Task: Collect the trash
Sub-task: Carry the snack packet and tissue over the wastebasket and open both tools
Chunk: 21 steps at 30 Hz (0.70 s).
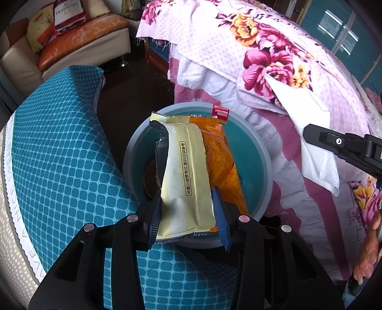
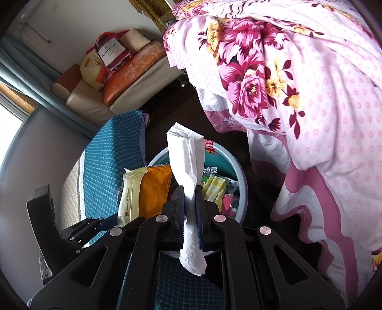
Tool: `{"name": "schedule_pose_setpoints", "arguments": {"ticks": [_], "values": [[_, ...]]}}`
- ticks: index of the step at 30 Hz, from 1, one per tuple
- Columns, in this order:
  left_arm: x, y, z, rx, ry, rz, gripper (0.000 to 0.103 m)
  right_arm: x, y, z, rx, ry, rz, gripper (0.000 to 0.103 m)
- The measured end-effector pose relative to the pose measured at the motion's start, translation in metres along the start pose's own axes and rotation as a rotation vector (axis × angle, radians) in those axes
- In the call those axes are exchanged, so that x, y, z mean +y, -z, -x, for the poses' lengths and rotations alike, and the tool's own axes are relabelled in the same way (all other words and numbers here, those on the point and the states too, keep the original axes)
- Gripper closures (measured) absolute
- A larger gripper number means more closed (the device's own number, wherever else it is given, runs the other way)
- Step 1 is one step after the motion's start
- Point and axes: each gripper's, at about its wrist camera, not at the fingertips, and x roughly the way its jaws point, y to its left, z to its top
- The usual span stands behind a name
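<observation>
My left gripper point(image 1: 187, 198) is shut on a cream and orange snack wrapper point(image 1: 191, 167) and holds it over the round grey-rimmed teal trash bin point(image 1: 260, 152). The wrapper also shows in the right wrist view point(image 2: 145, 190). My right gripper point(image 2: 190, 190) is shut on a white paper tissue point(image 2: 187, 157) that stands up between its fingers, above the same bin point(image 2: 241, 181). The bin holds several wrappers point(image 2: 216, 186). In the left wrist view the right gripper point(image 1: 310, 134) and the tissue point(image 1: 308, 133) are at the right, beside the bin.
A blue grid-patterned cushion point(image 1: 62, 147) lies left of the bin. A floral pink quilt point(image 1: 274, 47) hangs over the bed at the right. A sofa point(image 1: 78, 40) with a Hennessy bag point(image 1: 68, 14) stands at the back left. The floor between is dark.
</observation>
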Motion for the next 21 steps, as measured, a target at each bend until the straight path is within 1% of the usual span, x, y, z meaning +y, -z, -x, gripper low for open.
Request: {"name": "schedule_pose_setpoints", "arguments": {"ticks": [4,6,9,10,11,12,13,14,16,21], "values": [[0.001,-0.005,-0.004,-0.004,0.008,-0.003,0.059,0.004,-0.003,-0.004,0.001,0.01,0.004,0.094],[0.0,-0.008,-0.005,-0.009,0.014,-0.009,0.056,0.005,-0.005,-0.005,0.001,0.016,0.004,0.094],[0.0,-0.011,-0.004,-0.019,0.017,-0.018,0.047,0.004,-0.007,-0.006,0.001,0.029,0.001,0.094],[0.0,-0.011,-0.004,-0.022,0.017,-0.017,0.042,0.004,-0.008,-0.006,0.001,0.035,-0.001,0.094],[0.001,-0.012,-0.003,-0.027,0.014,-0.016,0.035,0.004,-0.008,-0.006,0.001,0.037,-0.001,0.094],[0.002,-0.013,-0.002,-0.032,0.009,-0.014,0.031,0.005,-0.008,-0.007,0.002,0.042,-0.001,0.094],[0.002,-0.013,-0.001,-0.037,0.003,-0.014,0.021,0.005,-0.008,-0.007,0.004,0.044,0.0,0.094],[0.003,-0.013,0.0,-0.044,-0.009,-0.015,0.013,0.005,-0.008,-0.007,0.004,0.045,0.0,0.094],[0.005,-0.013,0.003,-0.052,-0.03,-0.018,0.01,0.007,-0.008,-0.008,0.006,0.047,0.002,0.094],[0.015,-0.008,0.014,-0.059,-0.051,-0.001,0.01,0.012,-0.007,-0.011,0.011,0.047,0.011,0.094]]}}
